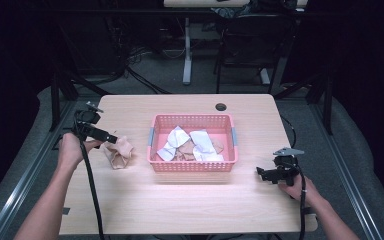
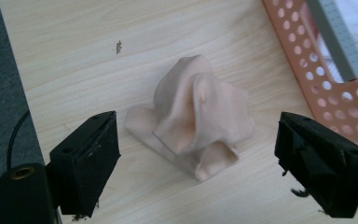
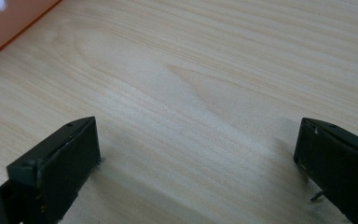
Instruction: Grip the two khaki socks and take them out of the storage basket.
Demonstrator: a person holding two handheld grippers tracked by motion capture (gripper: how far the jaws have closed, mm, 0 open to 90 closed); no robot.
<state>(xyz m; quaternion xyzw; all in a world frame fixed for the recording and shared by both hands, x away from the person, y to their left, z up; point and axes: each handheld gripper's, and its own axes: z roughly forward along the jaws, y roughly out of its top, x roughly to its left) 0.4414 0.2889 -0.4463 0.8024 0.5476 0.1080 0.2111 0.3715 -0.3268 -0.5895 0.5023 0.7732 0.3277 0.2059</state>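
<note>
Nearest the high view's camera, two forearms come in from the bottom edge. The right hand (image 1: 295, 187) holds the right gripper (image 1: 261, 173) low over the light wooden table (image 1: 190, 205), just beside the basket's near right corner; in the right gripper view its black jaws stand spread wide with only bare wood grain between them.

Farther in on the left side, the left hand (image 1: 70, 150) holds the left gripper (image 1: 114, 138), whose tip points toward the table's middle and sits right at a crumpled beige piece of soft cloth (image 1: 120, 152). In the left gripper view the jaws are spread wide, one on each side of the cloth (image 2: 193, 116) and apart from it. The cloth lies bunched in a heap on the wood, just left of the basket; in the high view its long axis runs roughly from near to far, and a rounded fold rises at its top.

At the table's middle stands a pink perforated plastic basket (image 1: 192, 166) with grey handles on its short ends. Inside lie several white crumpled cloths (image 1: 200, 142) mixed with some beige pieces (image 1: 186, 148).

Beyond it, near the far edge, is a dark round cable hole (image 1: 221, 106).
</note>
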